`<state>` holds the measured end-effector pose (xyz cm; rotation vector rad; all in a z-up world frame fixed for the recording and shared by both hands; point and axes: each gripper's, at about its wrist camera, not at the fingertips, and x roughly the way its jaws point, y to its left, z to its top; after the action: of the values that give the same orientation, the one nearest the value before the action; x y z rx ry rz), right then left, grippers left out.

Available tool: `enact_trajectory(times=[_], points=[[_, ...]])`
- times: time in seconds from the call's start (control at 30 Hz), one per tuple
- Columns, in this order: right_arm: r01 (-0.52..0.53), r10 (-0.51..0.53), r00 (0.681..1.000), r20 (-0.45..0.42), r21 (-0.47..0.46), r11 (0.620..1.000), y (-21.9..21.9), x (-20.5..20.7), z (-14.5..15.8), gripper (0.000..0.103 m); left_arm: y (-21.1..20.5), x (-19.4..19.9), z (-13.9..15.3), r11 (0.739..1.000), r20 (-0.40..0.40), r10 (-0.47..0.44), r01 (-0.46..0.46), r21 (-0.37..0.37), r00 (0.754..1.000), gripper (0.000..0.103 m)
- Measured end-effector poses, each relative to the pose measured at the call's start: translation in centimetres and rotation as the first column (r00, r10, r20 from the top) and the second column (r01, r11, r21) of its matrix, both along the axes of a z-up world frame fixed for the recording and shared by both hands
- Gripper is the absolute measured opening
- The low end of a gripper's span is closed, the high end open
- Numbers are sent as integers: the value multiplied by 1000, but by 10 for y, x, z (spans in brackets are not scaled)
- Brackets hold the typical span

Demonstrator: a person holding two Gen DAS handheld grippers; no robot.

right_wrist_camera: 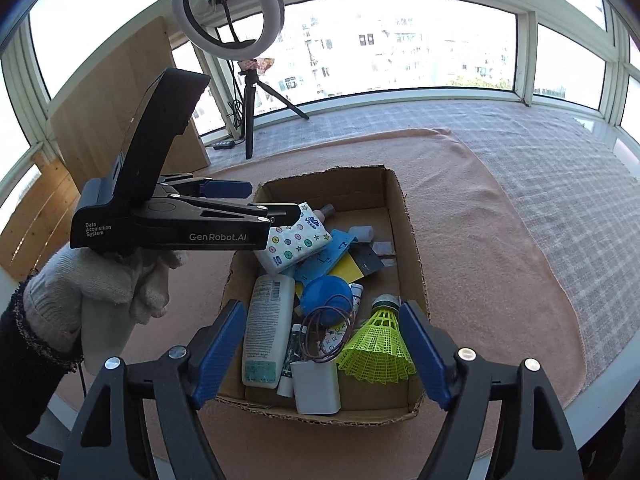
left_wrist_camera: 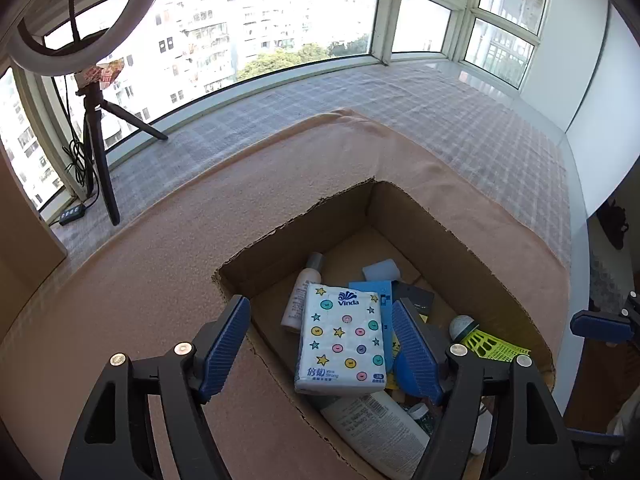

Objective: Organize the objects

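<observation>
We see the tissue pack (left_wrist_camera: 342,340) lying in the cardboard box (left_wrist_camera: 420,216), between and just ahead of our left tongs (left_wrist_camera: 320,344), whose jaws stand wide and empty. Its long axis runs along the tongs' reach, so the narrow width faces the pads. Our right tongs (right_wrist_camera: 320,354), also wide and empty, hover at the box's near end above the yellow shuttlecock (right_wrist_camera: 378,344). The left is much nearer the pack.

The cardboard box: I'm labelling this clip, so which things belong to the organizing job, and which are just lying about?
Job:
cardboard box
tissue pack
white bottle
yellow shuttlecock
blue ball
left gripper
right gripper

Lying about:
ring light
tripod
pink towel
</observation>
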<state>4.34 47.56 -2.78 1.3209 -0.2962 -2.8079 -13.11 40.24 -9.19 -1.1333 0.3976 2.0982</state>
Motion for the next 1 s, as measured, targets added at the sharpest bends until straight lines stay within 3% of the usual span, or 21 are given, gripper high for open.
enact_trajectory(times=[0.5, 1.0], points=[[26, -26, 1000, -2, -37, 999, -5, -1, 6, 75, -34, 7, 17, 999, -17, 41, -41, 25, 999, 77], [-62, 61, 998, -26, -37, 997, -72, -7, 23, 75, -148, 33, 44, 982, -42, 184, -182, 49, 982, 77]])
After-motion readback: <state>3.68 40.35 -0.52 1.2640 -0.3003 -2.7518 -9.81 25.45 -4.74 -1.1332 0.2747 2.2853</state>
